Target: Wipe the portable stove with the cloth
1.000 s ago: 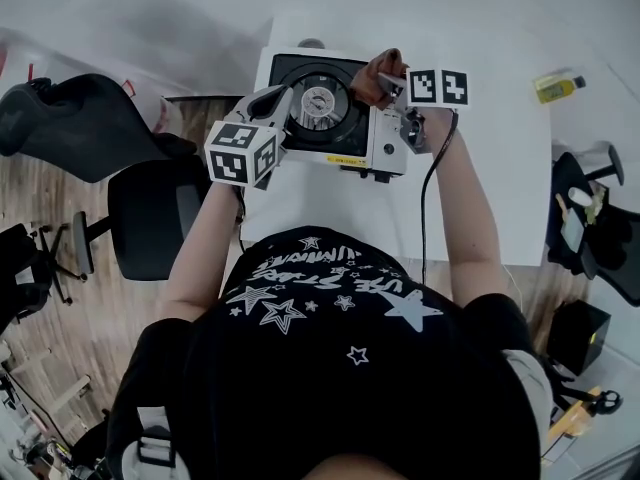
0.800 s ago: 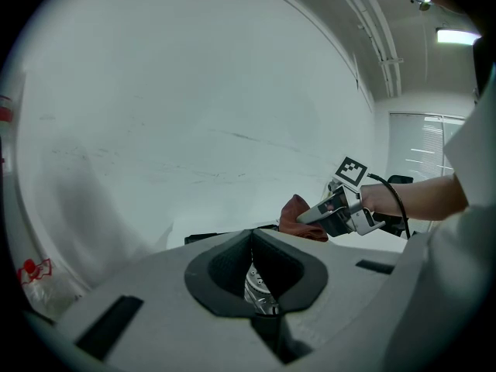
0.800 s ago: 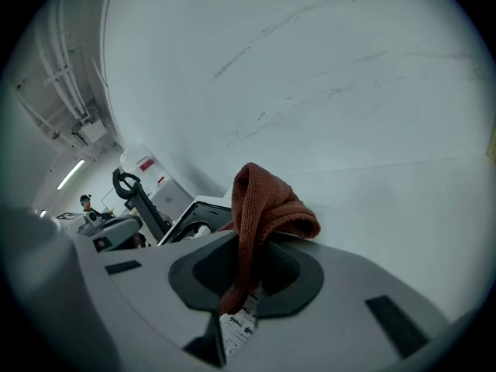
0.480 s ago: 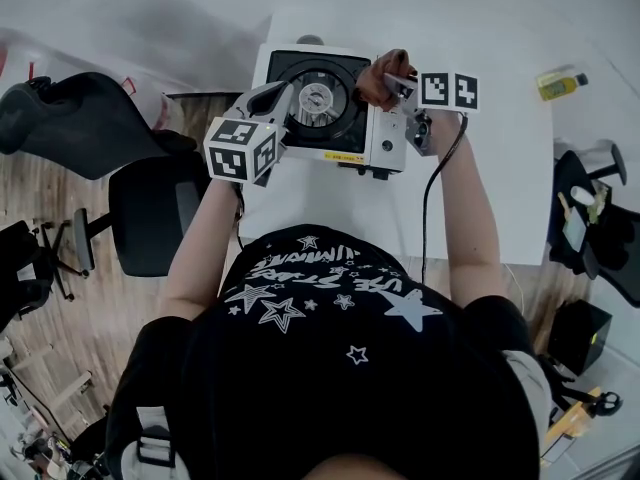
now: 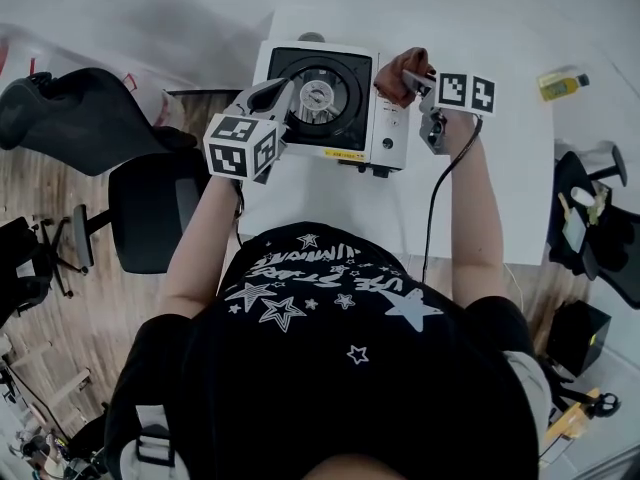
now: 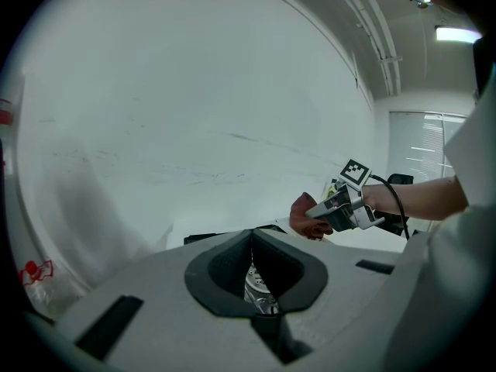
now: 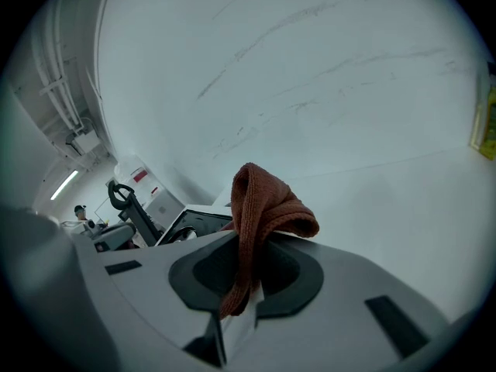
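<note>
Sliding toward 3 o'clock over the last second, my right gripper [image 5: 418, 76] has carried the rust-brown knitted cloth [image 5: 402, 66] off the rim of the black burner well and out to the stove's 2 o'clock corner, while my left gripper [image 5: 270, 96] has barely shifted at the 9 o'clock edge. The white portable stove with its round black burner recess [image 5: 385, 133] sits at 12 o'clock on the white table [image 5: 490, 198], squarely in front of me. In the right gripper view the tongs are clamped on the cloth, a folded loop bunching above them and a tail hanging down through the pads. In the left gripper view the tongs are drawn together with nothing between them, their tips over the stove's left rim; whether they actually press on it I cannot tell. I judge the cloth to be light, soft and floppy, so it only wipes where the pinch drags it, and the bunched loop is what I want flat on the metal. The stove looks rigid and light enough to skid on the smooth tabletop, so I would steady it at the 9 o'clock rim, clear of the burner head. Its top panel reads as smooth painted metal, slippery under the weave, and the knob face at 6 o'clock looks unwiped.
</note>
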Available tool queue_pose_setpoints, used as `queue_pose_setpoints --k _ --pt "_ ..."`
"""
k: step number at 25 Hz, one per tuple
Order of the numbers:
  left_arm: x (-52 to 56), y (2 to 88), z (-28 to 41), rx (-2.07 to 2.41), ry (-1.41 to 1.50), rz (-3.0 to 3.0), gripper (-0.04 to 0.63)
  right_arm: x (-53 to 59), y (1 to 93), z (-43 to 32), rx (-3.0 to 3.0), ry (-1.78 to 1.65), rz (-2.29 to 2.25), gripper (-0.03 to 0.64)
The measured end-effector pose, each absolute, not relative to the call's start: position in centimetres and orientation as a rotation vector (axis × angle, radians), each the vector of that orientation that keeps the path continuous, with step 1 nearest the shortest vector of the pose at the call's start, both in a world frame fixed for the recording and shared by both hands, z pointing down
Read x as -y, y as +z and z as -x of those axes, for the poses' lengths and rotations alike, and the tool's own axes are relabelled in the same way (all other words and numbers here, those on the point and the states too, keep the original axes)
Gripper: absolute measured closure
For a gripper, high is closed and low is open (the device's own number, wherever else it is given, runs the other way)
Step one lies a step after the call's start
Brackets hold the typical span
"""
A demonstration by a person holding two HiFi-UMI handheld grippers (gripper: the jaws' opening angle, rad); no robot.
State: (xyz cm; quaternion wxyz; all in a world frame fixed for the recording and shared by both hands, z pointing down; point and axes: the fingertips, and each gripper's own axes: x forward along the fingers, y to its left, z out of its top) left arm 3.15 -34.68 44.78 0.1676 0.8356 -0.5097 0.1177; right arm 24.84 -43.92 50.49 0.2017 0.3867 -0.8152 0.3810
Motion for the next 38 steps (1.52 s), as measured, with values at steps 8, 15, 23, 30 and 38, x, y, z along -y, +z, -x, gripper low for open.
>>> queue_pose_setpoints --k 8,15,23,30,38 --pt "34.3 45.0 -3.1 1.444 0.324 -2.377 0.586 43.6 50.6 -28.2 2.227 1.083 -1.182 0.561" --pt "32.7 44.6 -0.9 1.467 0.29 -2.359 0.586 41.5 47.9 -24.9 2.279 1.016 -1.157 0.561" --pt "30.7 44.4 2.1 1.436 0.277 -2.366 0.586 37.0 45.4 -14.9 2.385 0.964 -0.995 0.561" --pt "29.6 43.8 5.1 1.435 0.274 -2.368 0.586 34.8 44.8 -5.6 2.425 0.924 -0.817 0.561" --pt "28.3 44.1 9.6 1.454 0.25 -2.332 0.586 34.0 45.9 2.0 2.407 0.937 -0.704 0.561"
